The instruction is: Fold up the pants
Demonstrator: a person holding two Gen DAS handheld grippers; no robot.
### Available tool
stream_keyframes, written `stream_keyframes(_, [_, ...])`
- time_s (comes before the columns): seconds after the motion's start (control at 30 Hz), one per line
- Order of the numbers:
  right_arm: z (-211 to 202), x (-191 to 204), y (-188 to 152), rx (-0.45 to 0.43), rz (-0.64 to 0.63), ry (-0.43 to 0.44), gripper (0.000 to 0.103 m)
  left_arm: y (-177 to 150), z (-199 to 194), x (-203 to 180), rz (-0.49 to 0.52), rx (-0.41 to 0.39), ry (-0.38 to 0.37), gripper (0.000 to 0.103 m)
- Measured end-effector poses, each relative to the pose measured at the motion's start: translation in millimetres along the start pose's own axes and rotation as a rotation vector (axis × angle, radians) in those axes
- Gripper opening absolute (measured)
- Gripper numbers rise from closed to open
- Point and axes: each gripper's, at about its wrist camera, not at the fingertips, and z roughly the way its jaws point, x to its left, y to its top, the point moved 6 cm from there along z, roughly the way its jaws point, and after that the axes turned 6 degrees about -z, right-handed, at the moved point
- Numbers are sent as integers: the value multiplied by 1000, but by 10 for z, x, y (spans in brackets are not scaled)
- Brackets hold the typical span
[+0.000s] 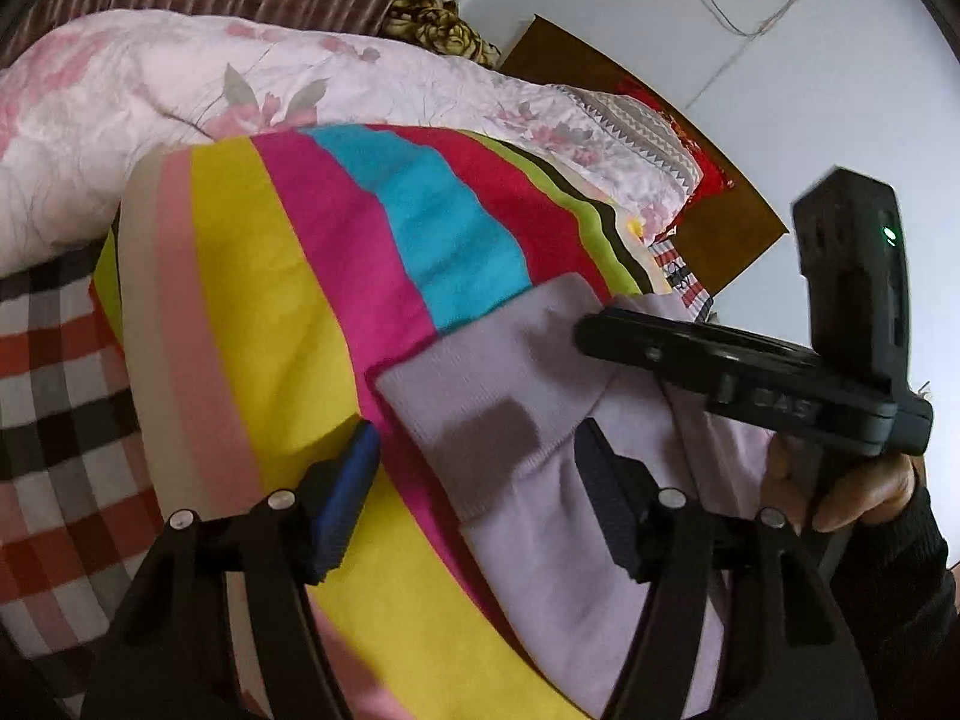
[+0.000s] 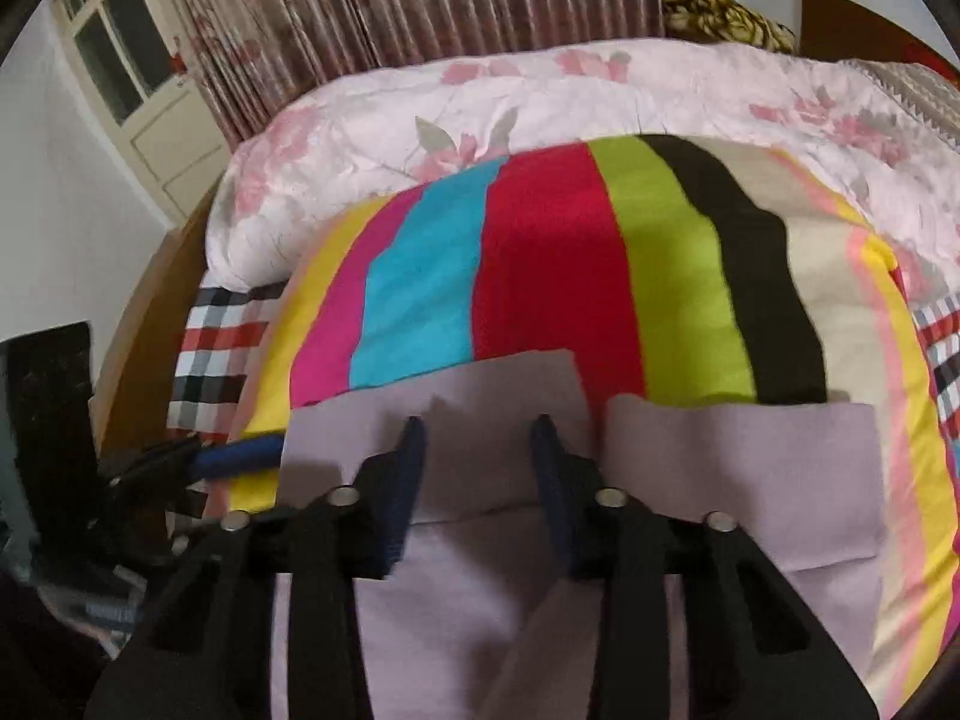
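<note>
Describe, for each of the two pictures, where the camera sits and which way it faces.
Left wrist view: sits on the left hand-held gripper, looks down at the lilac pants on the striped blanket; the right hand-held gripper and a hand show.
Right wrist view: sits on the right hand-held gripper, faces the curtain; the left hand-held gripper's blue pad shows at left.
Shared: pants, blanket, floral quilt.

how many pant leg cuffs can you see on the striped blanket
2. One cuff lies just ahead of the right gripper; the other cuff lies beside it, nearer the blanket's yellow edge. The rest of the pants is cut off.
</note>
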Motion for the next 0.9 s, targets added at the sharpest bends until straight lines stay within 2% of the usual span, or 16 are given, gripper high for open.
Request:
stream_keyframes(0.23, [-99,-207,-71,12,7,-54,33,53,144,-6,31,-18,1,69])
stream_keyframes(0.3, [-50,-240,-58,16,12,-22,33,47,164,-24,45,-22,7,70])
stream_keyframes(0.4, [110,-153,-2,47,-60,1,36,59,192,-23,38,-20,7,68])
stream_keyframes(0.47, [163,-95,48,60,-104,-1,32,80,205,-16,46,-23,35,39])
stream_keyframes(0.5, [156,-82,64,59,-113,-3,20,92,212,-11,52,-18,36,33])
stream_keyframes(0.53, [130,-69,72,51,-120,-7,16,101,215,-10,51,-12,21,18])
stream_keyframes(0.57, [99,-62,68,40,-127,-14,12,107,214,-18,49,-1,-6,12])
stream_keyframes(0.63, [-3,-36,54,-1,-129,-34,11,135,141,-55,60,-19,-13,9])
stream_keyframes(0.73, [-282,53,171,-103,-120,-37,10,261,-159,-197,110,-124,-2,8])
stream_keyframes(0.77, [-353,65,234,-132,-106,-26,10,290,-201,-209,109,-136,-1,8])
stream_keyframes(0.83, [-287,65,303,-117,-111,-50,10,338,-105,-156,73,-98,9,8])
stream_keyframes(0.9, [-4,-8,259,-44,-86,-74,11,317,90,-82,61,-50,55,9])
